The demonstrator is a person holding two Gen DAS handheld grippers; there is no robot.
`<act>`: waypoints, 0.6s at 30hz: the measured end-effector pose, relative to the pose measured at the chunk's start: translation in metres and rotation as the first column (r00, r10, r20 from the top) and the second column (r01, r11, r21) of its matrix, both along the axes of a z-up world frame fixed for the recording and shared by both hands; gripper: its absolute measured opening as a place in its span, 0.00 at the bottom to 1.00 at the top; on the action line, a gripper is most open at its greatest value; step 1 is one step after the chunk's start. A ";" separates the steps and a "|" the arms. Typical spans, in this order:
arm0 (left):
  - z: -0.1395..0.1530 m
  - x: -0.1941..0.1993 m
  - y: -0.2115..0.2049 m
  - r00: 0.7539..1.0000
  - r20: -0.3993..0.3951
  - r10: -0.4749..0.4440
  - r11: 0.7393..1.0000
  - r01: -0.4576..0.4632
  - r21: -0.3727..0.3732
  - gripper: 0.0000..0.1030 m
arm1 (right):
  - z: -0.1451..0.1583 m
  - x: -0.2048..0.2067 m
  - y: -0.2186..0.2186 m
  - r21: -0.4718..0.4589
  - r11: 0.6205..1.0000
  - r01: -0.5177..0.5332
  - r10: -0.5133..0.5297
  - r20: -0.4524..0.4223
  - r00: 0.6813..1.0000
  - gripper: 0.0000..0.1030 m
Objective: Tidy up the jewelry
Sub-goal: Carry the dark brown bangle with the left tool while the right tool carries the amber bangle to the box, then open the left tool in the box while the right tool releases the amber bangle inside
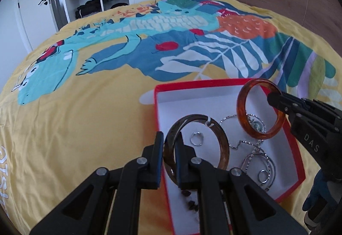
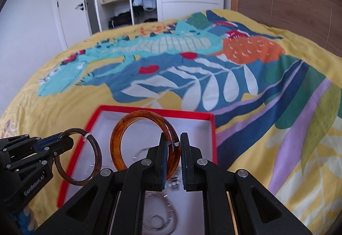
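Both grippers point down at the bed [image 1: 85, 117], the left gripper [image 1: 170, 149] with fingers closed on a dark brown bangle [image 1: 222, 145] and the right gripper [image 2: 173, 145] on an amber bangle [image 2: 119, 134], just above the red box [image 1: 213, 83], where silver chains [image 1: 254, 149] and two rings [image 1: 196, 138] lie below the fingers.
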State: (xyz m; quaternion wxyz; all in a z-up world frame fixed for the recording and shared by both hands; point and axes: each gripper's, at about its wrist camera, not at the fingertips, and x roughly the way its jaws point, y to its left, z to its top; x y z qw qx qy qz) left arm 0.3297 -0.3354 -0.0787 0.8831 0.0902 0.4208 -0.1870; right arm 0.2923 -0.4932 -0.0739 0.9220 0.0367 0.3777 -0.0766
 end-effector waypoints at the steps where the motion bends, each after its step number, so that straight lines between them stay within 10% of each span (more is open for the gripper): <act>1: -0.004 0.002 -0.004 1.000 -0.006 -0.003 1.000 0.003 0.009 0.09 | -0.004 0.004 -0.003 0.004 1.000 0.003 -0.003 -0.012 1.000 0.11; 18: -0.033 0.012 -0.016 0.996 -0.091 -0.004 1.000 0.006 0.026 0.10 | -0.040 0.020 -0.010 -0.008 0.999 0.036 -0.037 -0.162 0.986 0.11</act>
